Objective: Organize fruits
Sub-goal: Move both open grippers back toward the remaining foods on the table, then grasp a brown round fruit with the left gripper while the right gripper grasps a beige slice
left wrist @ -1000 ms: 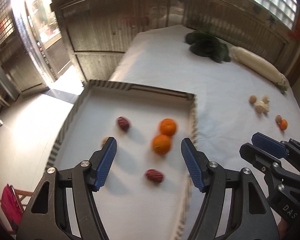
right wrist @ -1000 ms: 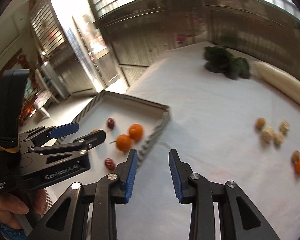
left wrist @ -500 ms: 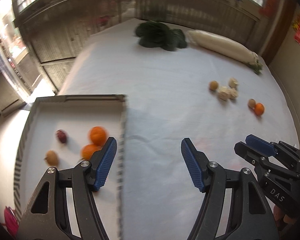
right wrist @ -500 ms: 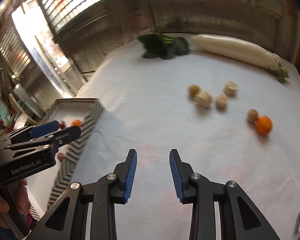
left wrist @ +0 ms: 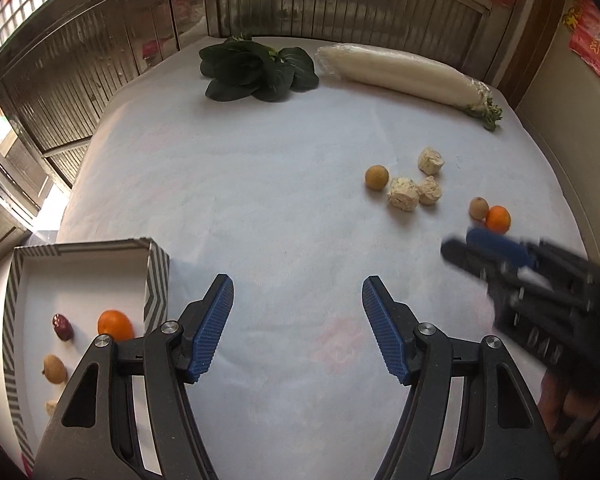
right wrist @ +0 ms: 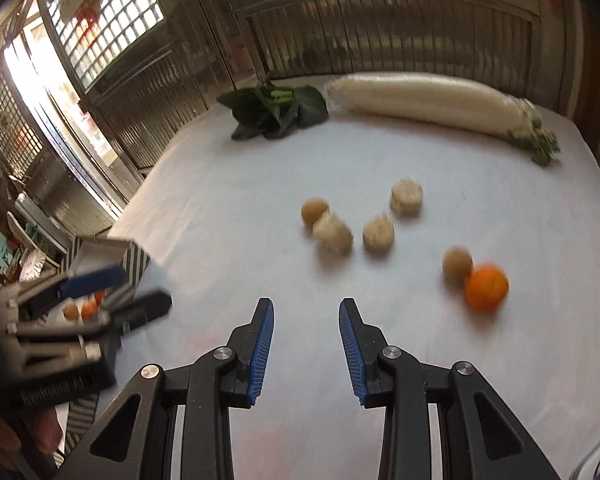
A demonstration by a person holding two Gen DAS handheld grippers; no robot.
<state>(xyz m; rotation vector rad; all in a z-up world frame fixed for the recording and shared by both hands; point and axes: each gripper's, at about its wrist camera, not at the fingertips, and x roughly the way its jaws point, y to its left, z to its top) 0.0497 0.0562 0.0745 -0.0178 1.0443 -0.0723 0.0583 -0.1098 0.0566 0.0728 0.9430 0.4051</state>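
A striped box (left wrist: pixel 158 276) at the left holds an orange (left wrist: pixel 114 324), a red date (left wrist: pixel 62 327) and a tan fruit (left wrist: pixel 54 368). On the white cloth lie an orange (left wrist: pixel 498 219) (right wrist: pixel 486 288), a tan fruit (left wrist: pixel 479 208) (right wrist: pixel 457 266) touching it, another tan fruit (left wrist: pixel 377 177) (right wrist: pixel 314 211) and three pale chunks (left wrist: pixel 403 194) (right wrist: pixel 376 234). My left gripper (left wrist: pixel 298 328) is open and empty over bare cloth. My right gripper (right wrist: pixel 306 346) is open and empty, short of the orange; it shows blurred in the left wrist view (left wrist: pixel 484 248).
Dark leafy greens (left wrist: pixel 256 68) (right wrist: pixel 278 110) and a long white radish (left wrist: pixel 400 72) (right wrist: pixel 432 102) lie along the far edge. A slatted wall stands behind the table. The table's left edge drops off beside the box.
Both grippers have swung right, away from the box and toward the loose fruit on the cloth. The box has slid to the left edge of both views. Both stay open.
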